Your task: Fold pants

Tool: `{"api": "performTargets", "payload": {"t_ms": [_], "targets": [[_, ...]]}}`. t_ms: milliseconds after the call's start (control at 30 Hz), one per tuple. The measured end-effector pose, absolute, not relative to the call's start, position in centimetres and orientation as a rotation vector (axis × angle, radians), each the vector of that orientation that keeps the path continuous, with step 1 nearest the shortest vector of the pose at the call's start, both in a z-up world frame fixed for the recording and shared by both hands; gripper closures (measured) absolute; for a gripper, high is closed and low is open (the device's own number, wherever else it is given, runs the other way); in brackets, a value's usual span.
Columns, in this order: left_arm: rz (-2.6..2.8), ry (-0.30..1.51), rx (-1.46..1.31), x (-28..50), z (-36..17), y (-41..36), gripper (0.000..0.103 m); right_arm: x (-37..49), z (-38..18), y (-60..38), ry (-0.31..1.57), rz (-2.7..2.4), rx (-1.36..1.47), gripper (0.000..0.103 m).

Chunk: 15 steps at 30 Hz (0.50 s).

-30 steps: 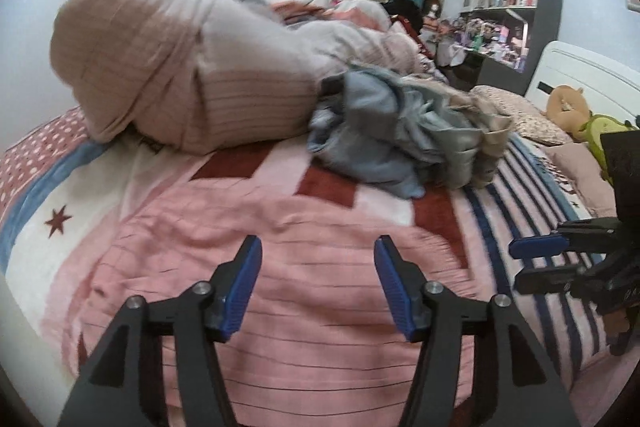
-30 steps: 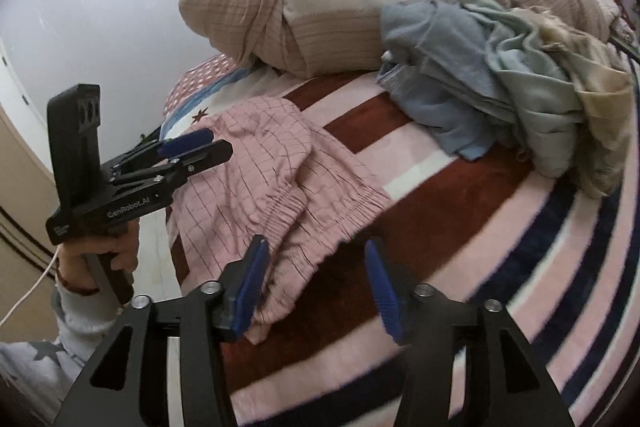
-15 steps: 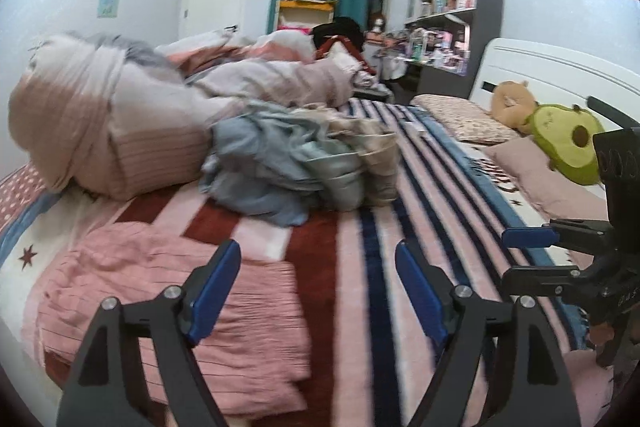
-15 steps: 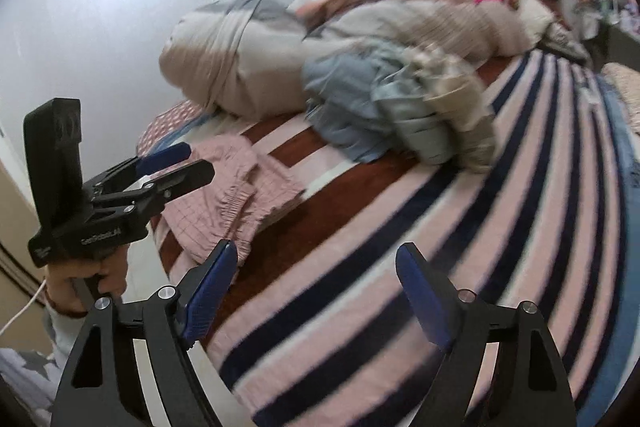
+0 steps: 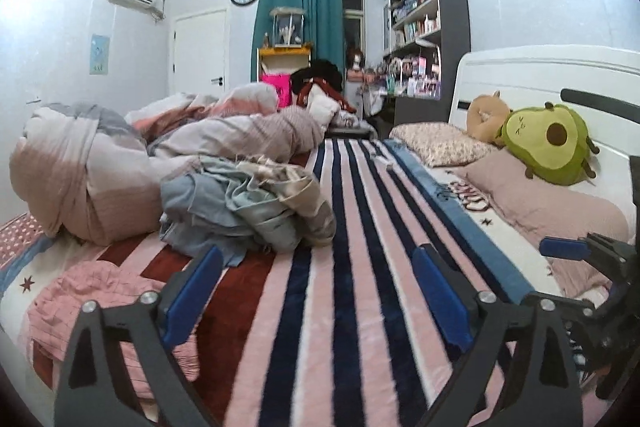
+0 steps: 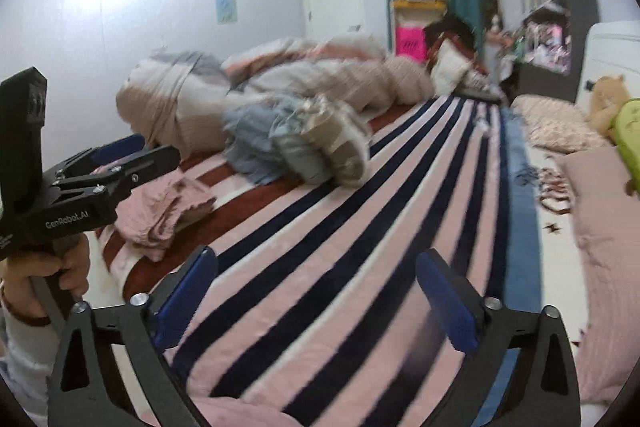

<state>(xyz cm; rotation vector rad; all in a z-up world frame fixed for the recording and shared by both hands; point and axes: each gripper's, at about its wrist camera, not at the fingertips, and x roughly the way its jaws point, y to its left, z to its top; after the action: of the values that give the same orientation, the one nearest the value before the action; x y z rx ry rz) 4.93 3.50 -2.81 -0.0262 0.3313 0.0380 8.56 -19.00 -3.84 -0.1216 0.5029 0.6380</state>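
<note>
Pink pants lie bunched at the bed's near left corner, looking roughly folded. Left tongs and right tongs both gape wide, holding nothing. The heap nearby may hold more to fold.

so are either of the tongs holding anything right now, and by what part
Nothing is held. The left tongs and right tongs are both wide open over the striped blanket; the pink pants lie free on the bed.
</note>
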Motion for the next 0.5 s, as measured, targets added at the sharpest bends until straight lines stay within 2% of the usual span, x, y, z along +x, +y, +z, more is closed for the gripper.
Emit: {"api": "performTargets", "payload": {"t_ms": [200, 433, 500], "targets": [[0.041, 0.321, -0.040, 4.8, -2.8, 2.0, 0.006, 7.4, -3.2, -21.7, 0.418, 0.599, -0.092, 0.001], [0.035, 0.322, -0.025, 4.9, -2.8, 1.0, 0.005, 6.9, -3.1, -22.8, 0.410, 0.588, -0.082, 0.001], [0.038, 0.320, -0.020, 5.0, -2.8, 1.0, 0.002, 6.9, -3.1, -22.8, 0.408, 0.589, -0.081, 0.001]]}}
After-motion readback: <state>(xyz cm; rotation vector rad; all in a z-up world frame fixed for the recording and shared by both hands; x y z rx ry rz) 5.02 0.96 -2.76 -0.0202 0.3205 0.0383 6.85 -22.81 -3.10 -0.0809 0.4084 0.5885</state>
